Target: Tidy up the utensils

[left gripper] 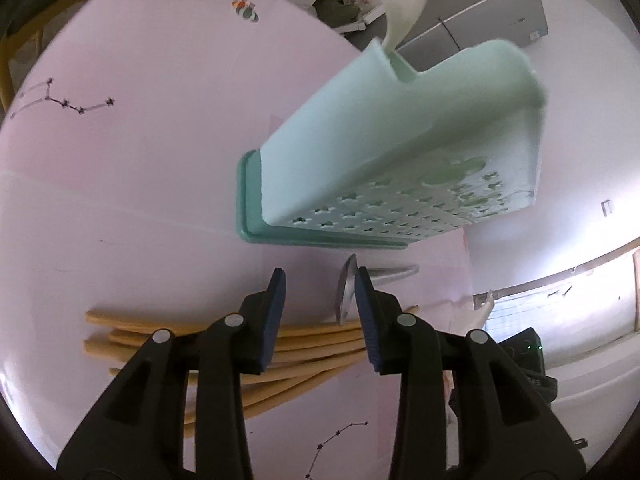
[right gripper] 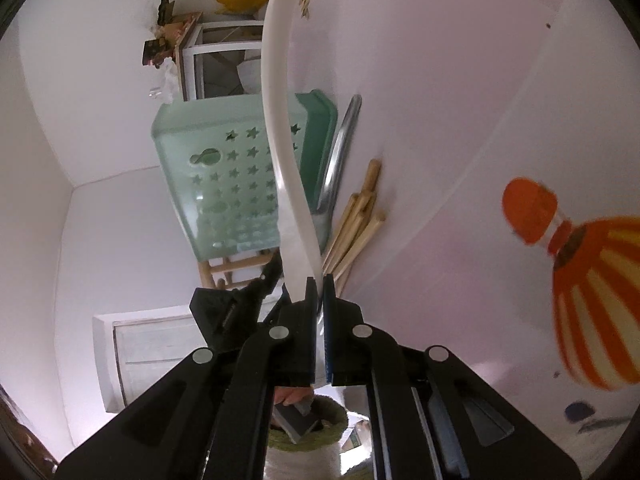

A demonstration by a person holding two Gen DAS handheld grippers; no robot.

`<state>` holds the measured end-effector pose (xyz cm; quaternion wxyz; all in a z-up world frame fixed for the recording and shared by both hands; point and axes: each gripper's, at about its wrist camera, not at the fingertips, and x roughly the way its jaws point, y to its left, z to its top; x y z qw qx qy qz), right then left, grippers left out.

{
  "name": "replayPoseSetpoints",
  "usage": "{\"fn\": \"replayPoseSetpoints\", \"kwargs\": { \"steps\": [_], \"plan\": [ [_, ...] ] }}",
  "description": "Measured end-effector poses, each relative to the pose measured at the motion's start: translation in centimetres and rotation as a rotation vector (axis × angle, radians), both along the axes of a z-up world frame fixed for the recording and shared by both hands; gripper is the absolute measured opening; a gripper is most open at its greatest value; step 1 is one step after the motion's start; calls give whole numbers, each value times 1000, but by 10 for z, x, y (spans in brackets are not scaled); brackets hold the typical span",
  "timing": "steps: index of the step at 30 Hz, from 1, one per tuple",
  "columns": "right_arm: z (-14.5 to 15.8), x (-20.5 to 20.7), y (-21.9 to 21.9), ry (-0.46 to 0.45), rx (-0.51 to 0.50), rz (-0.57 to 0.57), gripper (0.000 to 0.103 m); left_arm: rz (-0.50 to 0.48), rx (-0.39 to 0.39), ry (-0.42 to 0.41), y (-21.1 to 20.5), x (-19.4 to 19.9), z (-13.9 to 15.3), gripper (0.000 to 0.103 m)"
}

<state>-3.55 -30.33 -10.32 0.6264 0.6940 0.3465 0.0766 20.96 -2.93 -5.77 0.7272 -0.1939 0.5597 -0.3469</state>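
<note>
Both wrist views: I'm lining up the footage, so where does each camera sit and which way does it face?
Left wrist: on the left gripper, looking down its open blue-padded fingers at the mint caddy, wooden chopsticks and a metal utensil.
Right wrist: on the right gripper, shut on a white utensil; a hand shows below.
Shared: caddy, chopsticks, white utensil, pink tablecloth.

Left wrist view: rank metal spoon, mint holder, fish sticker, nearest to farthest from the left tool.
From the left tool:
1. Metal spoon, right at the tool's right fingertip.
2. Mint holder, just beyond, standing on its darker green tray.
3. Fish sticker, far across the table, upper left.
</note>
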Motion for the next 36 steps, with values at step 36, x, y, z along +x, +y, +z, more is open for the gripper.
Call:
{"fn": "replayPoseSetpoints", "kwargs": {
  "steps": [36],
  "plan": [
    [43, -24, -11, -113, -256, -33, 3, 123, 147, -708, 46, -108, 196, 1]
  ]
}}
